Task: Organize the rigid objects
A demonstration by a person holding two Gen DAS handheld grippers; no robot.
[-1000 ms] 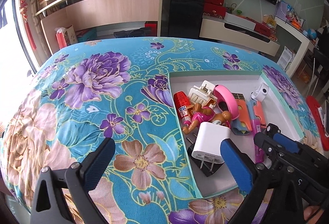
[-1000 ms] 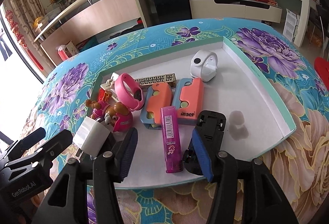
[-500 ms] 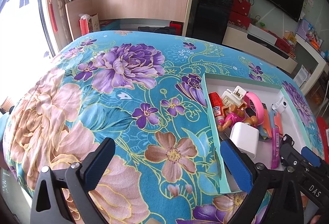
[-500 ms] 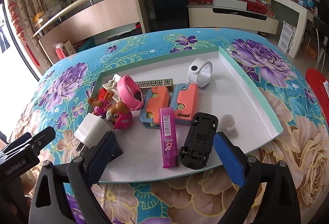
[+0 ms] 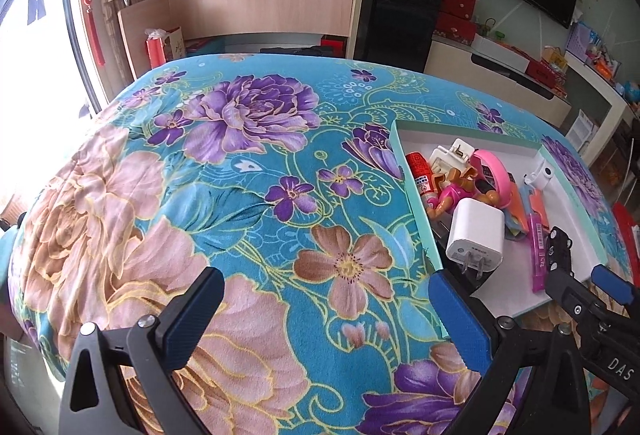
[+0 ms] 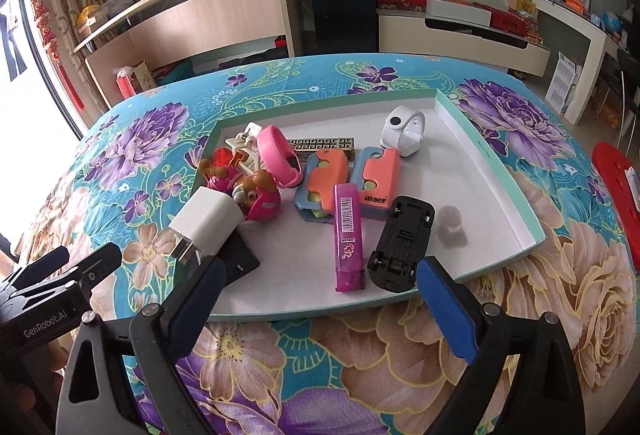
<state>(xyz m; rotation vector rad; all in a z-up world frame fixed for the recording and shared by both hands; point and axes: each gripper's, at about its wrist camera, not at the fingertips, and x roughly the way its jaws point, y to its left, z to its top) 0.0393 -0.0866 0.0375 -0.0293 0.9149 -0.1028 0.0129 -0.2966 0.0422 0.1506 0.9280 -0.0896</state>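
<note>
Left gripper (image 5: 324, 319): fingers spread wide, empty, over the floral cloth (image 5: 224, 203) just left of the tray
Right gripper (image 6: 320, 287): fingers spread wide, empty, at the tray's near edge
Tray (image 6: 492, 163): shallow, white inside, teal rim; held every loose item in view
Toy car (image 6: 400, 247): black, belly-up, near edge of tray, beside the magenta marker (image 6: 348, 235)
Car handling: judged light, rigid plastic, likely slick; grip across the narrow body sides, clear of the wheels
Charger (image 6: 208, 223): white, tilted on a black item, prongs facing the grippers
Charger handling: judged light, stiff, smooth; grip the flat faces, not the prongs
Fragility: none appeared breakable
</note>
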